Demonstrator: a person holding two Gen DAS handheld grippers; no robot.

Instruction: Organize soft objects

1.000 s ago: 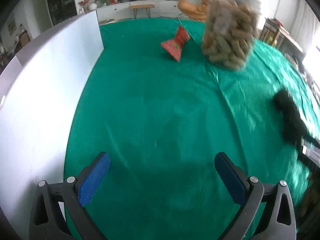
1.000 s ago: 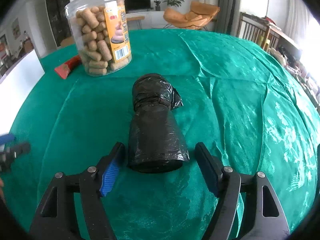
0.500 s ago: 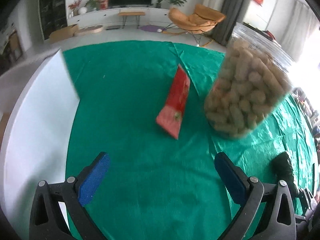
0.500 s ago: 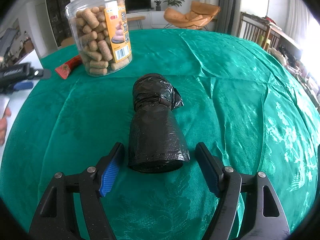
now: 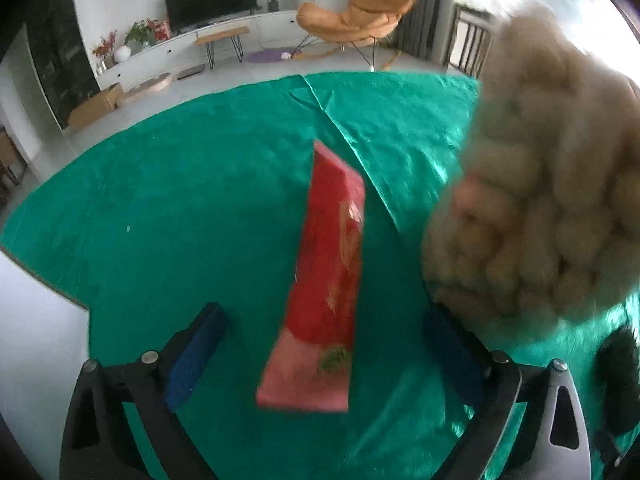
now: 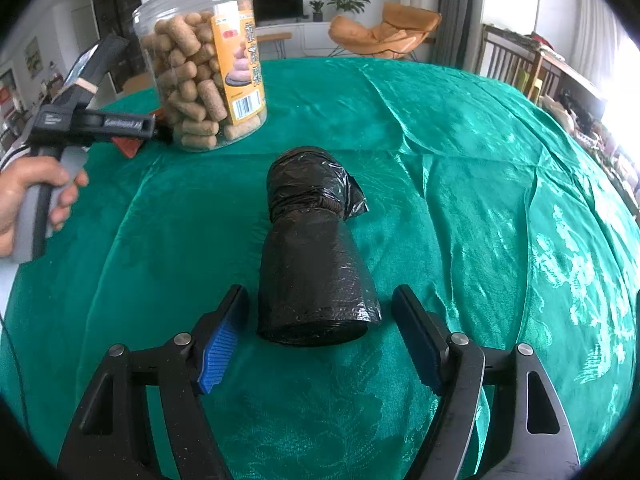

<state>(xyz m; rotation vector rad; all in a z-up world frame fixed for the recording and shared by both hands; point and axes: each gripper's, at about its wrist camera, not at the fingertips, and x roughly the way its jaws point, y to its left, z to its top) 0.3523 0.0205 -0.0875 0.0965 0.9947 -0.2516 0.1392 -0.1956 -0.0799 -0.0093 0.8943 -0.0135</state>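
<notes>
A red snack packet [image 5: 326, 292] lies on the green tablecloth [image 5: 168, 208], its near end between the open fingers of my left gripper [image 5: 320, 344]. The packet's corner shows in the right wrist view [image 6: 127, 146] beside the jar. A black roll of plastic bags [image 6: 314, 256] lies lengthwise on the cloth, its near end between the open fingers of my right gripper [image 6: 320, 340], apart from both pads. The roll's edge shows in the left wrist view [image 5: 616, 384]. The left gripper also shows in the right wrist view [image 6: 138, 130], held by a hand.
A clear plastic jar of tan cork-like snacks [image 6: 204, 84] stands upright just right of the red packet and close to the left gripper's right finger [image 5: 452, 356]. A white board [image 5: 32, 344] borders the cloth at the left. Chairs and furniture stand beyond the table.
My left gripper has moved forward to the red packet, which now lies between its fingers, with the jar close at its right. The right gripper and black roll have not moved.
</notes>
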